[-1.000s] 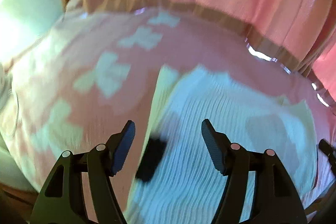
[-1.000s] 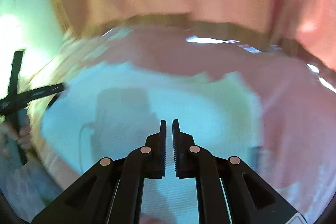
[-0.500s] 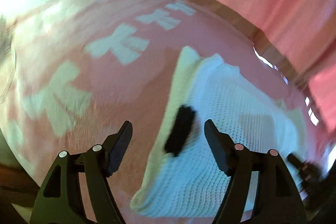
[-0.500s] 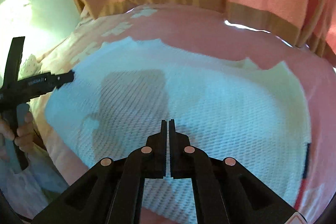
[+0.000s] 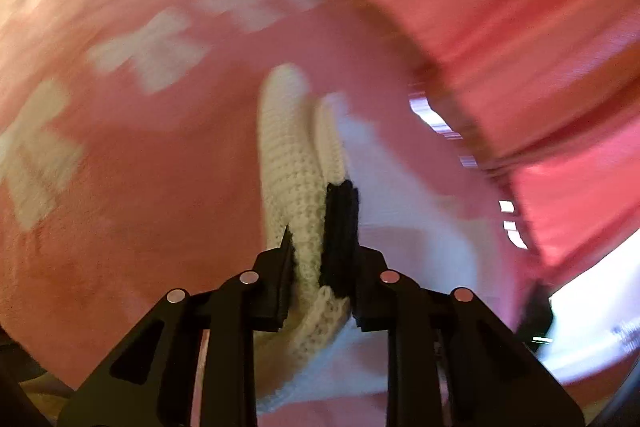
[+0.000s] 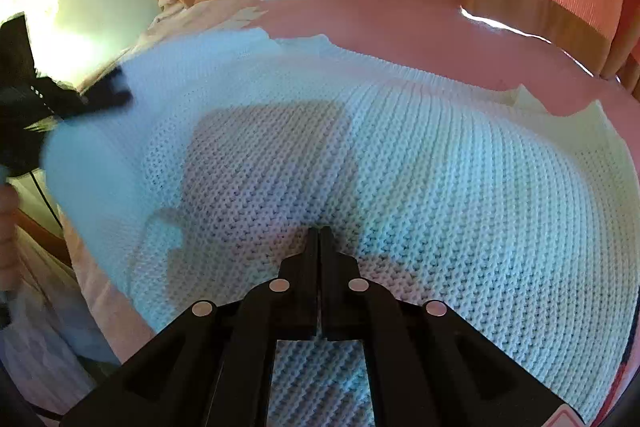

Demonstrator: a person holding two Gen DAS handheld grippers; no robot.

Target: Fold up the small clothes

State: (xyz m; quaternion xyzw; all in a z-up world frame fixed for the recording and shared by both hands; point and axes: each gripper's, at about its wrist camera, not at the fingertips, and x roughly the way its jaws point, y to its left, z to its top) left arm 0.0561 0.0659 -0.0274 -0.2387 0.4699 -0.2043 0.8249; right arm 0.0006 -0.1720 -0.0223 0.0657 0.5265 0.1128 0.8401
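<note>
Closing since a moment ago, left gripper (image 5: pixel 320 259) now pinches sweater (image 5: pixel 294 187) edge; hem runs straight ahead. Right gripper (image 6: pixel 319 259), clenched empty, hovers over its middle on pink bedspread (image 5: pixel 160 167).

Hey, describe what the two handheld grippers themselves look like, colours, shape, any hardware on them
Both grippers are matte black plastic. The left gripper and right gripper each have two angular fingers with triangular cut-outs, four round silver pin heads across the linkage, and ribbed black pads. A thin dark cable hangs beside the left one in the right wrist view.
</note>
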